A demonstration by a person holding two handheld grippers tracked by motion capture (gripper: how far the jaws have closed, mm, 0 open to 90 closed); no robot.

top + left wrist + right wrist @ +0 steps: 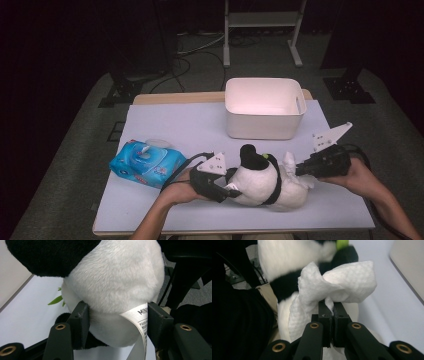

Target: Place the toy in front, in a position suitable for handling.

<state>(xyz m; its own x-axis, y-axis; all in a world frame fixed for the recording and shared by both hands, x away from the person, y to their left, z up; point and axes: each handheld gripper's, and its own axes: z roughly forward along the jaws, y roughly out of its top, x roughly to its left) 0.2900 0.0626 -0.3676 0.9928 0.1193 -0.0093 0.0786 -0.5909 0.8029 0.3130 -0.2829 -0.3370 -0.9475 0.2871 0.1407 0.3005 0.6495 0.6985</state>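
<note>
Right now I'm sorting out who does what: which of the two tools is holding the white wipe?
The right tool, shut on the wipe beside the panda. The left tool instead clamps the panda's white body.

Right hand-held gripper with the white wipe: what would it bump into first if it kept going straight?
Probably the black-and-white plush panda; the right hand-held gripper points at it, the crumpled white wipe pinched between.

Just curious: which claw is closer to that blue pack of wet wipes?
The left claw, clamped on the plush panda just right of the blue wet-wipe pack. The right claw is beyond the panda.
</note>
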